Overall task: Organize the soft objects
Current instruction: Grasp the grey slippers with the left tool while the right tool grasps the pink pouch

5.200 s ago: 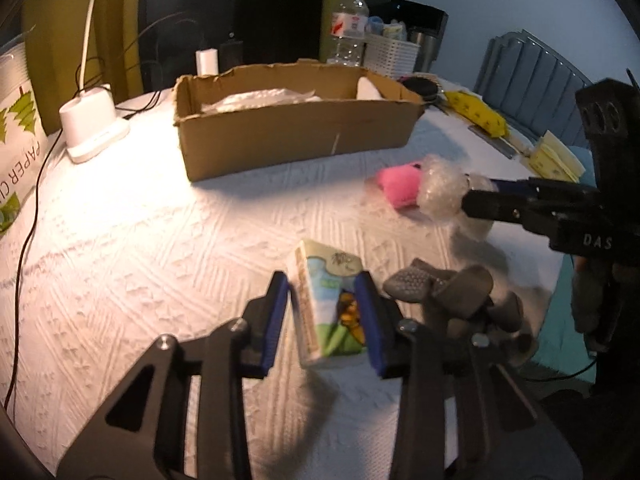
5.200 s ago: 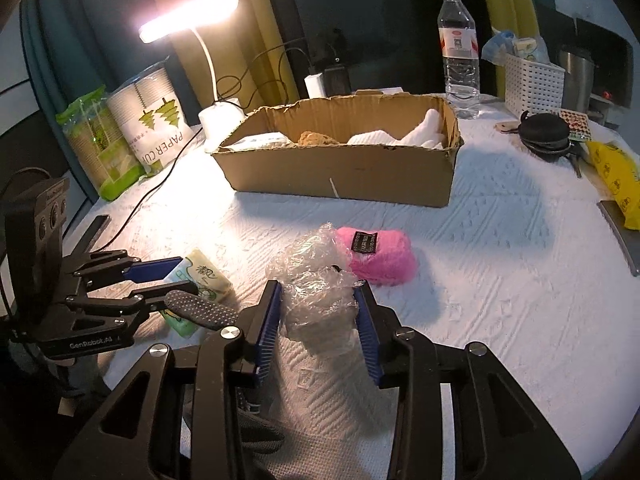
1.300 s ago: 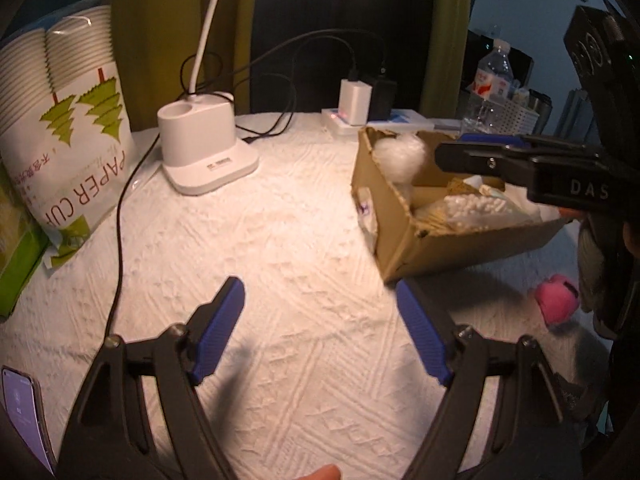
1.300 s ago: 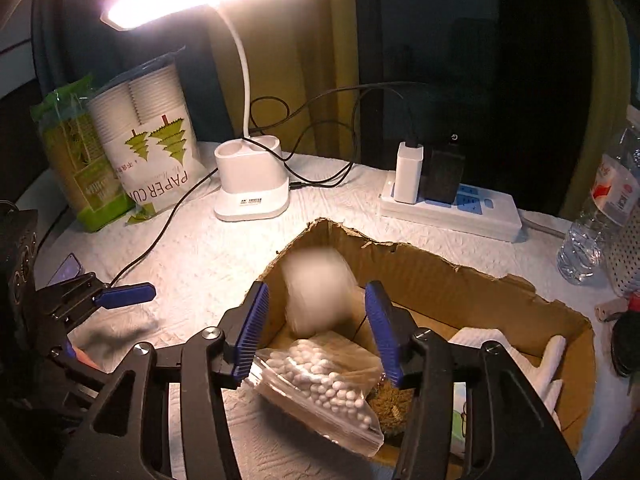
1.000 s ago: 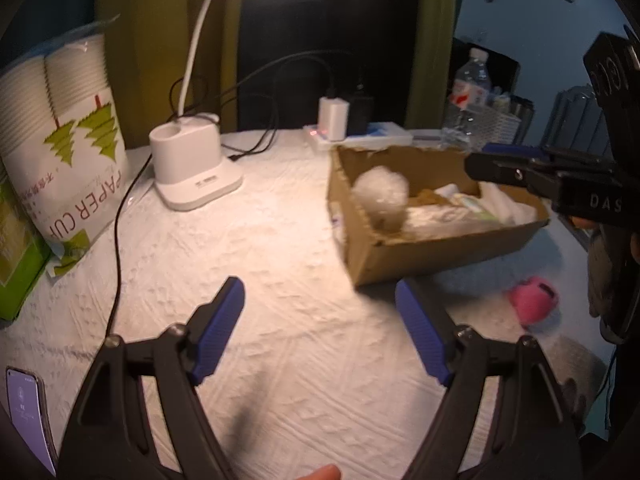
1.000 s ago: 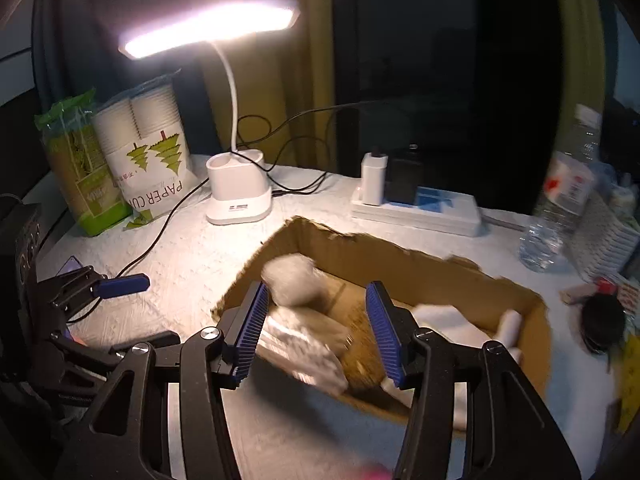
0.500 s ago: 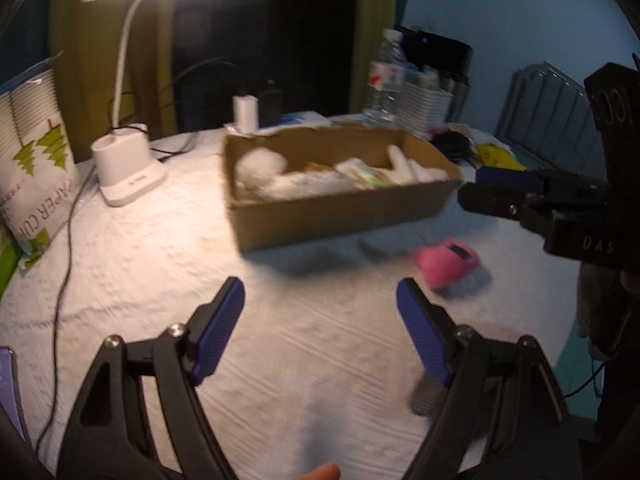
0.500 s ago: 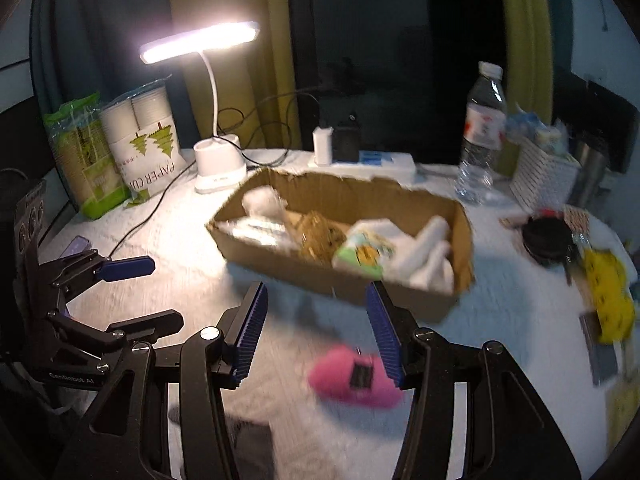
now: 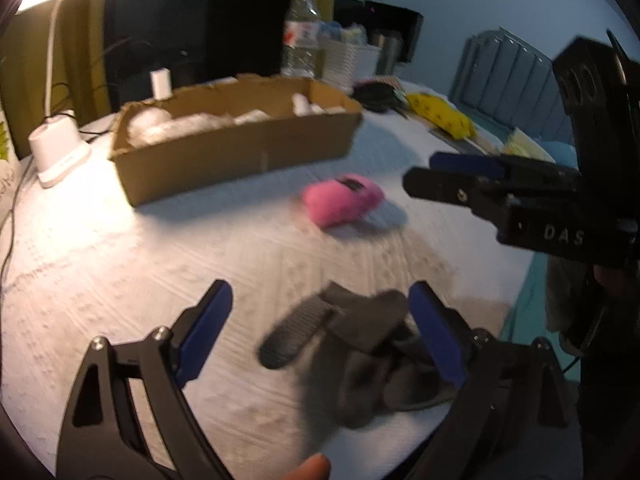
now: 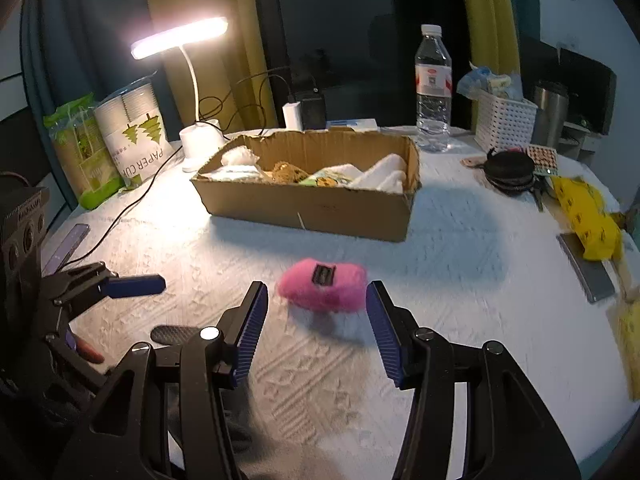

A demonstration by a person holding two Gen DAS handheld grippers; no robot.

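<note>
Both grippers back from box [image 10: 320, 208]; only left view shows socks [image 9: 360, 344].

Pink plush [image 10: 322, 287] with black tag — brown box [image 10: 312, 204]; grey socks [image 9: 360, 344], one sole dotted. White embossed tablecloth [image 10: 460, 272]. Yellow bag [image 10: 588, 210], black marks. Blue gripper pads [image 10: 252, 324].

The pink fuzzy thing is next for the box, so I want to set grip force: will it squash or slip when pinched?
The pink fuzzy thing looks plush and rounded, so it will probably squash rather than resist. Its fuzzy surface should grip the ribbed pads of the open right tongs, so slipping seems unlikely. It is probably light.
</note>
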